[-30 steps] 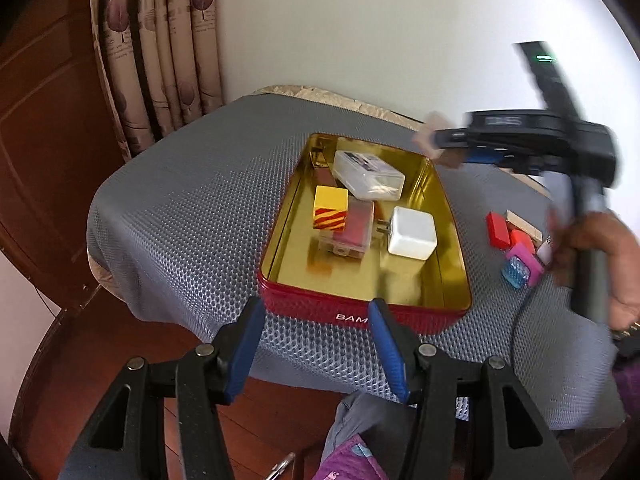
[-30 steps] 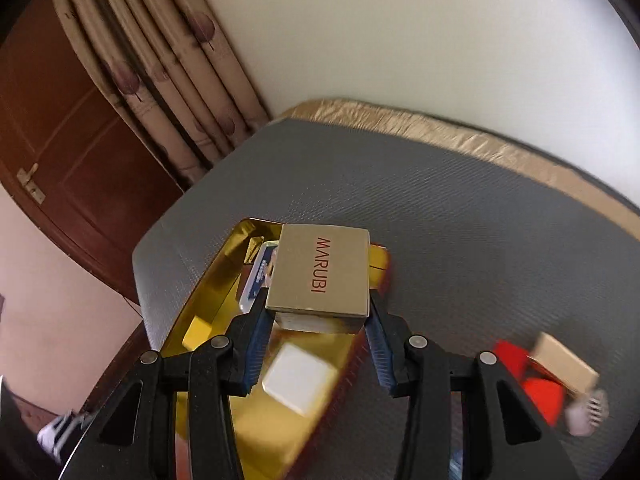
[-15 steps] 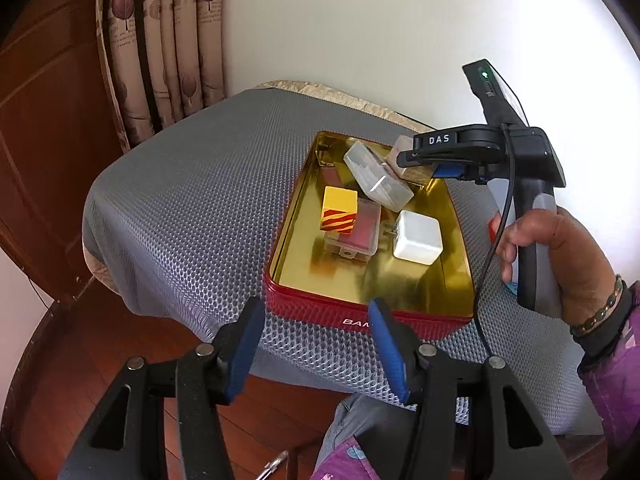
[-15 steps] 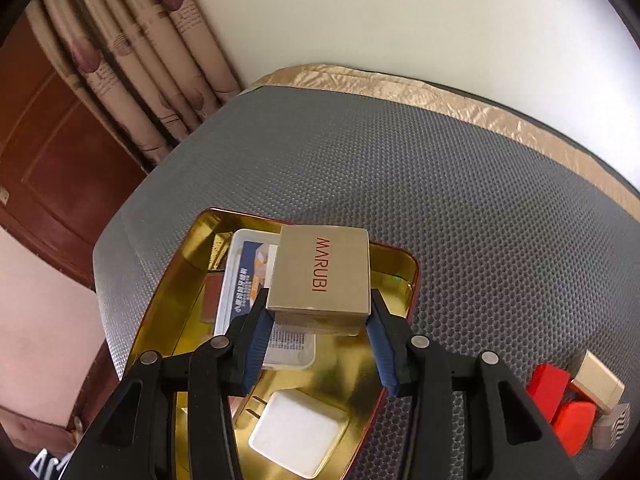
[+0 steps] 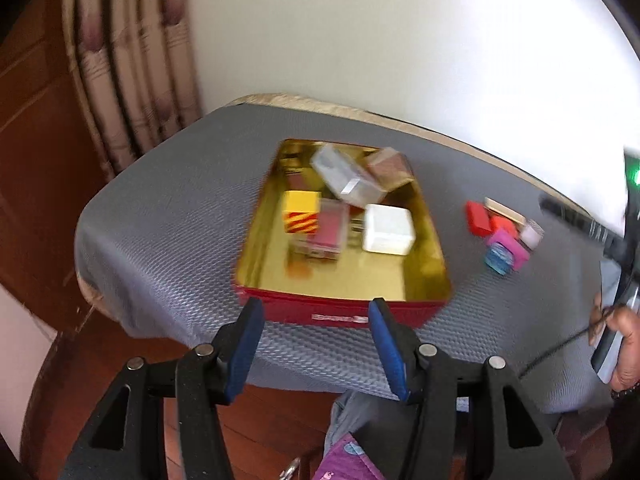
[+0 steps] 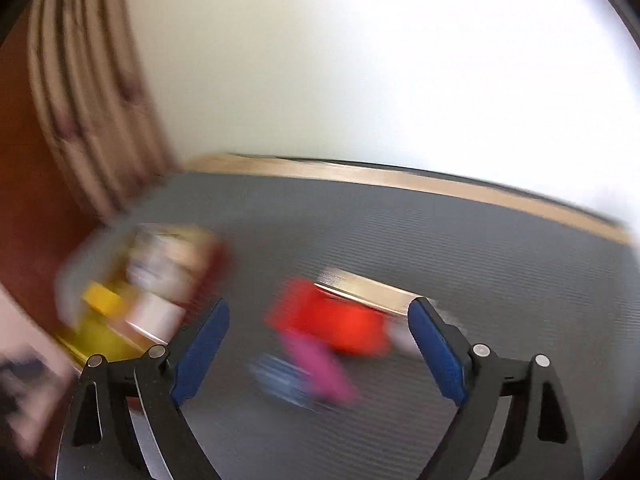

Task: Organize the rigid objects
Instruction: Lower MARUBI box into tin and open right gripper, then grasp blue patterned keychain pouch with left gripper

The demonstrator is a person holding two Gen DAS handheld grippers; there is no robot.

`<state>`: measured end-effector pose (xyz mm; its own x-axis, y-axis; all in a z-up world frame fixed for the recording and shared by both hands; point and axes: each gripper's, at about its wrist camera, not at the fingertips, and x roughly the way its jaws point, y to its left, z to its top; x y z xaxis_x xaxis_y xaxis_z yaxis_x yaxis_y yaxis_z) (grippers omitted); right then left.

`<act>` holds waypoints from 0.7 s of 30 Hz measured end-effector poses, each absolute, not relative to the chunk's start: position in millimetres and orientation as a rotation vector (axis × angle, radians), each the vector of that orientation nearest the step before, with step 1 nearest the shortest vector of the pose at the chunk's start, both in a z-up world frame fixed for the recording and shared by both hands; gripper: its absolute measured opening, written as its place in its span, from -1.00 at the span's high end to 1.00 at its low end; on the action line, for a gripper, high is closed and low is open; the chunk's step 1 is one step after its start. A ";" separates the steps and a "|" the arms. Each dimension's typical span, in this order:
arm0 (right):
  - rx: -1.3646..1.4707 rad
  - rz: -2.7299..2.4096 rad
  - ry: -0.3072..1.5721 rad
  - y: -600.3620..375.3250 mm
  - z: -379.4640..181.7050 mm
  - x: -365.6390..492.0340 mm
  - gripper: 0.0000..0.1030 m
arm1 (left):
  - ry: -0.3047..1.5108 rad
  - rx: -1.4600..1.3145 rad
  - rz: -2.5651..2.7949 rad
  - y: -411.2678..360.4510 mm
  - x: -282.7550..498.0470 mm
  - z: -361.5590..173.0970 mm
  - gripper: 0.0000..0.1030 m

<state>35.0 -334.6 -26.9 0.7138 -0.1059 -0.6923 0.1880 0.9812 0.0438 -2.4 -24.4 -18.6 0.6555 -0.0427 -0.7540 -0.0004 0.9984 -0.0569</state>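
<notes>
red-walled gold-lined metal tin [image 5: 430,240] | inside: tan cardboard box [image 5: 390,168] tilted at far corner, white cube [image 5: 387,229] | right: red blocks [image 5: 478,218]

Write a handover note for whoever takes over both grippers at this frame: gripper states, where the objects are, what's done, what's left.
Left gripper: open, empty, hovering at the near wall of the red tin.
Right gripper: open, empty, aimed at the loose pile; view blurred.
Done: in the tin are the tan box, clear case, yellow striped cube and white charger.
Left: red blocks, pink piece, blue piece and wooden block on the grey mat.
</notes>
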 end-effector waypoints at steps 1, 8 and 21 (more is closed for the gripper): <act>0.053 -0.251 0.802 -354.6 -37.7 19.8 -0.74 | 0.852 -0.039 -0.055 -30.9 -3.9 -18.1 -0.07; -0.021 -0.487 0.918 -437.8 -87.4 -32.8 -0.74 | 0.954 -0.002 -0.287 -83.3 2.0 -27.1 -0.07; 0.221 -0.384 0.878 -481.0 -85.7 -55.2 -0.90 | 1.066 0.185 -0.632 -212.0 113.2 -61.2 -0.08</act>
<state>-55.2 -481.0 -85.7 0.5768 -0.2352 -0.7823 0.4142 0.9096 0.0319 113.2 -212.0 -61.2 0.3273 -0.3931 -0.8593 0.5655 0.8100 -0.1551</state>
